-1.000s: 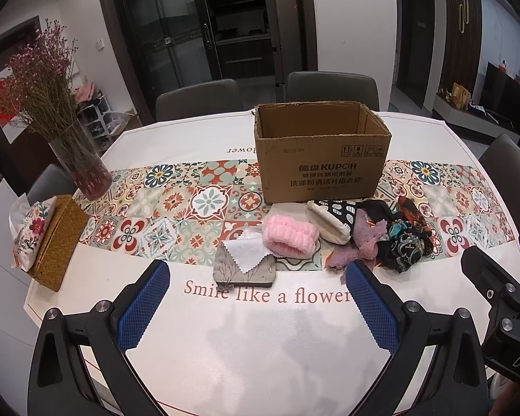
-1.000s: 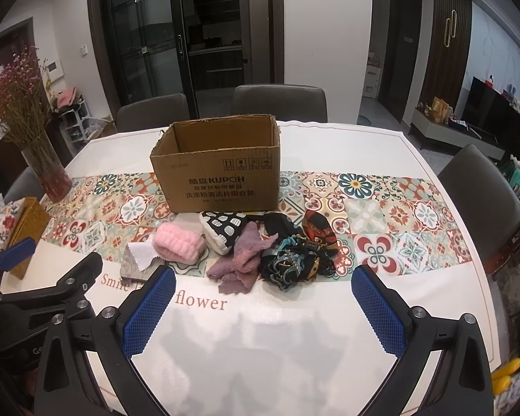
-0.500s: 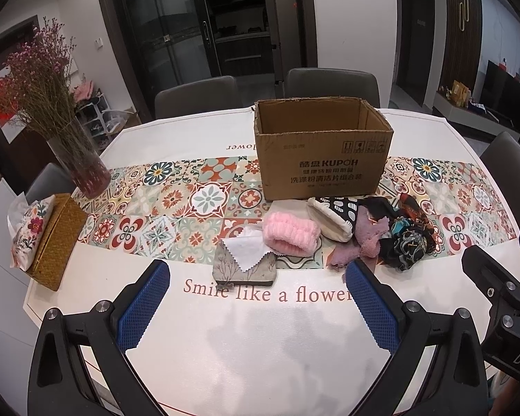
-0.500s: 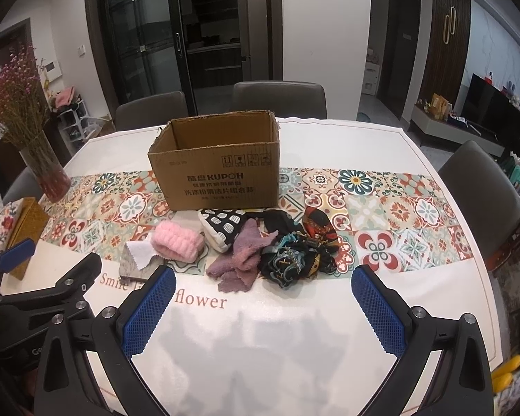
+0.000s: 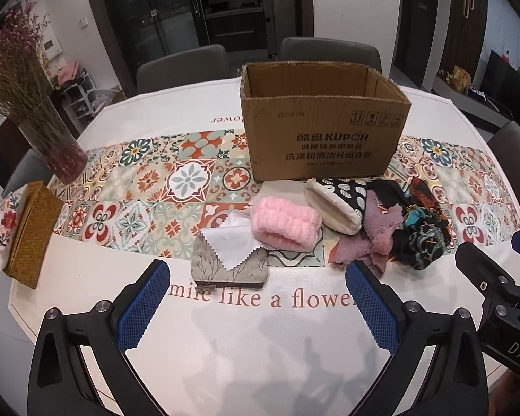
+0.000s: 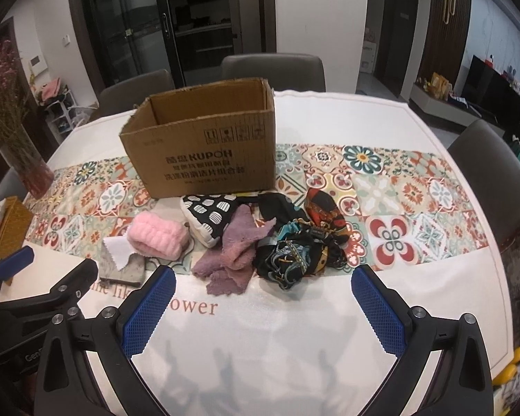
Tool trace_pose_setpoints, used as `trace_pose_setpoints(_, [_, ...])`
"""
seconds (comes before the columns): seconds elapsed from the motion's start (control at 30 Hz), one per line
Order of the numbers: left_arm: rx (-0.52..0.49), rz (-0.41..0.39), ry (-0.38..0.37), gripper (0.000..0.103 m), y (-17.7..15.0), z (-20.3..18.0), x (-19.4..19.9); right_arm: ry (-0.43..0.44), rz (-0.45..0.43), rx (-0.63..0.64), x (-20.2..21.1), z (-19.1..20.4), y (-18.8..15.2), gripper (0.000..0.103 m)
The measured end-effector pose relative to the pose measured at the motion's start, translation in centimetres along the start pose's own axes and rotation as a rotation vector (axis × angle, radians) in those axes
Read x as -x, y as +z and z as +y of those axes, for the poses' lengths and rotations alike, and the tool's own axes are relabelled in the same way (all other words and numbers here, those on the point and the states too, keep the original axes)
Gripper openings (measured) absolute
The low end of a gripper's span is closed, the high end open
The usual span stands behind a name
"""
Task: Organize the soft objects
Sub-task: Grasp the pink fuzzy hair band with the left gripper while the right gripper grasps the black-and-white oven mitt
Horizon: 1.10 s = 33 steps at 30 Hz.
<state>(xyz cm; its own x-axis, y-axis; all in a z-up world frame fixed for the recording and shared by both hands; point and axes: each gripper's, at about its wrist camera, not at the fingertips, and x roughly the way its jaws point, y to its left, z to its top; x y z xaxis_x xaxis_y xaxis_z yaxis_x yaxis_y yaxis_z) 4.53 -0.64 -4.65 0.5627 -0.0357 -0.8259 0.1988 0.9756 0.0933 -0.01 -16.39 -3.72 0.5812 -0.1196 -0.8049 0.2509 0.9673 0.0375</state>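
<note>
An open cardboard box [image 5: 324, 128] [image 6: 204, 145] stands on the patterned runner. In front of it lies a row of soft items: a grey pouch [image 5: 230, 265] [image 6: 123, 263] with a white cloth [image 5: 230, 246] on it, a pink fluffy band [image 5: 286, 223] [image 6: 157, 237], a black-and-white spotted pouch [image 5: 336, 204] [image 6: 209, 213], a mauve cloth [image 5: 367, 239] [image 6: 232, 253] and dark patterned scarves [image 5: 421, 232] [image 6: 301, 242]. My left gripper [image 5: 256, 303] is open, hovering just short of the grey pouch. My right gripper [image 6: 263, 306] is open, just short of the mauve cloth and scarves.
A glass vase of dried pink flowers [image 5: 34, 111] [image 6: 14, 131] and a woven tissue box [image 5: 27, 235] [image 6: 7, 228] stand at the table's left end. Grey chairs [image 6: 274, 71] ring the table. White tablecloth [image 5: 260, 353] lies under both grippers.
Both grippers have moved forward and lower toward the row of soft items, which now looks larger. Both stay open and nothing on the table has shifted.
</note>
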Motion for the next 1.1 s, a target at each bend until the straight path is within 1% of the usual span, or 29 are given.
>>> trace_pose_setpoints(0.17, [0.003, 0.035, 0.005, 0.103, 1.1, 0.0, -3.2, 0.008, 0.048, -0.002, -3.4, 0.5, 0.7, 0.103])
trace_pose_setpoints(0.3, [0.012, 0.066, -0.023, 0.103, 1.9, 0.3, -5.6, 0.016, 0.08, 0.011, -5.8, 1.4, 1.3, 0.103])
trace_pose_setpoints(0.57, [0.008, 0.112, -0.031, 0.103, 3.2, 0.1, -10.2, 0.001, 0.118, 0.031, -9.3, 1.9, 2.8, 0.102])
trace_pose_setpoints(0.93, [-0.019, 0.19, -0.063, 0.102, 3.8, -0.9, -14.7, -0.016, 0.163, 0.026, -13.0, 1.6, 4.1, 0.102])
trace_pose_setpoints(1.0, [-0.031, 0.204, -0.069, 0.1, 3.7, -1.2, -15.4, -0.019, 0.165, 0.026, -13.4, 1.5, 4.1, 0.102])
trace_pose_setpoints(1.1, [-0.044, 0.224, -0.074, 0.099, 3.8, -1.9, -16.4, -0.022, 0.176, 0.023, -14.1, 1.3, 4.1, 0.102])
